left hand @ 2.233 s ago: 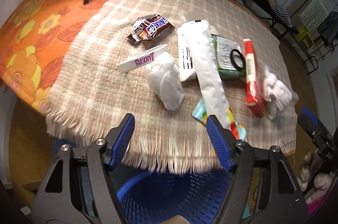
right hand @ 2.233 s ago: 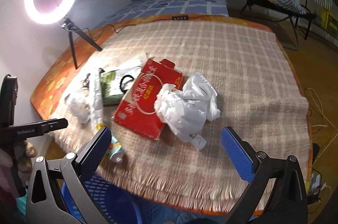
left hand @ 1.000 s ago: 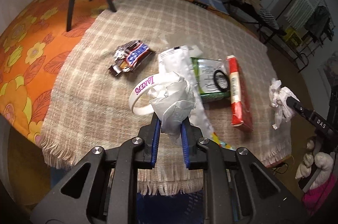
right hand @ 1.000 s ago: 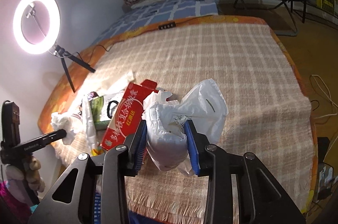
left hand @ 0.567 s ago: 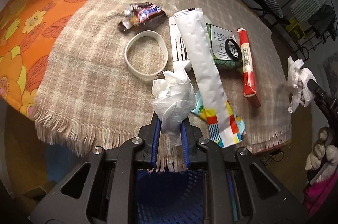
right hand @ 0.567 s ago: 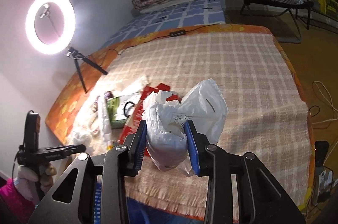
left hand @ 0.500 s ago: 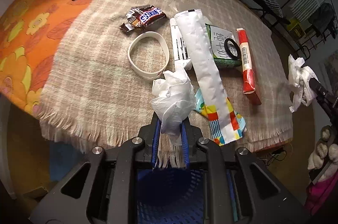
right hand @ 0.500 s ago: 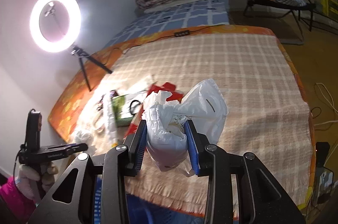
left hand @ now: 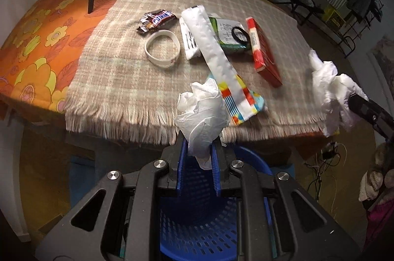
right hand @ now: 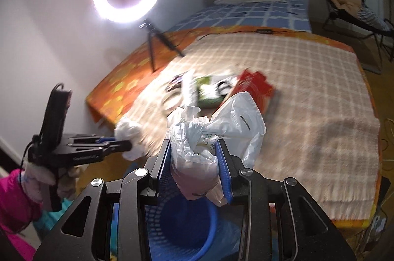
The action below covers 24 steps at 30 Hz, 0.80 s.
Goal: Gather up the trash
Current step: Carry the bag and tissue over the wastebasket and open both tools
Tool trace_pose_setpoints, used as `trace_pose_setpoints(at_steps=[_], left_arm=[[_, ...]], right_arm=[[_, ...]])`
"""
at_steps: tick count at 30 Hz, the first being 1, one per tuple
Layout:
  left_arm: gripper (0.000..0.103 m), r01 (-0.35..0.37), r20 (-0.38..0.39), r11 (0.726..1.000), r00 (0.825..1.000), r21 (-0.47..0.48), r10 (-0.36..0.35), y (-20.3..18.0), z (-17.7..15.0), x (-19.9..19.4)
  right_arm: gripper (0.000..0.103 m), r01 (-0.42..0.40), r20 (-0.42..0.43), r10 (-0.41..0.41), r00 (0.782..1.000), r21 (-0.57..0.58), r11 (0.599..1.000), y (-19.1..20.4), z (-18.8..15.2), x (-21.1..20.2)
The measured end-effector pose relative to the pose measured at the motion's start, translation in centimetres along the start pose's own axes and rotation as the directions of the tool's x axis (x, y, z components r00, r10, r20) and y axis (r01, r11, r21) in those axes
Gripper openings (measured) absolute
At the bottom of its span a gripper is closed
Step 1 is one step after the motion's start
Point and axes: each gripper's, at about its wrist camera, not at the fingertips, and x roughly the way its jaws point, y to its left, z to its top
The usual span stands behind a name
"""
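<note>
- Two grippers each carry a wad over the blue basket (left hand: 197, 216), which sits on the floor below the table edge.
- Left gripper (left hand: 198, 152): fingers clenched on the crumpled tissue (left hand: 200, 111), basket mouth directly beneath, so letting go should drop it in.
- Right gripper (right hand: 195, 162): fingers clamped on the plastic bag (right hand: 216, 130), also above the basket rim; I judge both equally near.
</note>
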Motion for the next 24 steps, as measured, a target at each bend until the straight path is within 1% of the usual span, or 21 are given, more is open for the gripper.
trace_pose_setpoints(at_steps=[6,11,15,18,23,24], left_arm=[[0.017,0.028,-0.023,0.999,0.999,0.027,-0.028,-1.5,-3.0,-0.4],[0.017,0.038,-0.047,0.998,0.998,0.053,-0.036,-2.6,-4.9,-0.4],[0.017,0.037,-0.071,0.997,0.997,0.075,-0.032,-3.2,-6.3,-0.2],[0.017,0.046,-0.094,0.996,0.995,0.071,-0.039,-3.2,-7.3,0.0],[0.017,0.035,-0.124,0.997,0.992,0.068,-0.026,-2.9,-8.5,0.2],[0.019,0.033,-0.129,0.997,0.991,0.066,-0.024,-2.8,-8.7,0.2]], right_arm=[[0.034,-0.04,-0.07,0.036,0.997,-0.064,0.997,2.8,-3.0,0.7],[0.034,-0.07,-0.139,0.054,0.989,-0.11,0.992,4.7,-5.6,1.9],[0.035,-0.093,-0.181,0.07,0.981,-0.122,0.988,5.6,-7.2,2.6],[0.035,-0.104,-0.213,0.074,0.974,-0.134,0.985,6.1,-8.4,3.3],[0.036,-0.116,-0.247,0.08,0.966,-0.135,0.984,6.7,-9.7,4.1],[0.036,-0.118,-0.253,0.081,0.964,-0.137,0.984,6.8,-9.9,4.2]])
